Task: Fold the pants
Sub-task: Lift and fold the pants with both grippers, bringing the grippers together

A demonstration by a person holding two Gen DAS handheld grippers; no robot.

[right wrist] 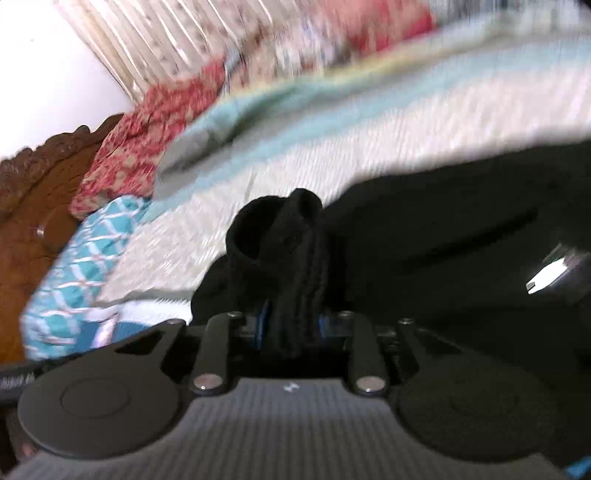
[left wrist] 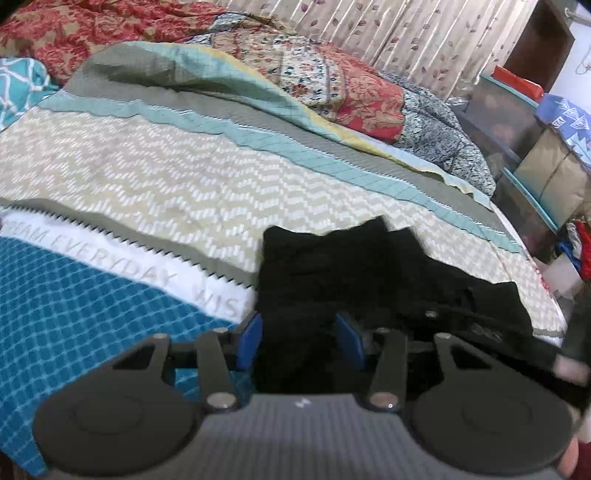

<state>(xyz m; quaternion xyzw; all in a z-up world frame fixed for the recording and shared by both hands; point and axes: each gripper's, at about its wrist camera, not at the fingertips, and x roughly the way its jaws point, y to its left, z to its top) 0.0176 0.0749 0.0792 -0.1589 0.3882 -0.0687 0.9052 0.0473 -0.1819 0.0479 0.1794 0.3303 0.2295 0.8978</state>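
The right wrist view is smeared by motion: the quilt (right wrist: 369,122) pattern and curtain (right wrist: 155,48) are unreadable. Pants (right wrist: 443,236) run off its right edge. Pants (left wrist: 332,273) cover the quilt lettering (left wrist: 110,254) partway.

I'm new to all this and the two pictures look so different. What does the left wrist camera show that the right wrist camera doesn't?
Only the left wrist view shows the left gripper, its jaws apart around black cloth, and the storage shelves beside the bed. Only the right wrist view shows the right gripper shut on a bunched fold of the pants, plus the carved wooden headboard. Both show the black pants, the patterned bedspread and the curtain.
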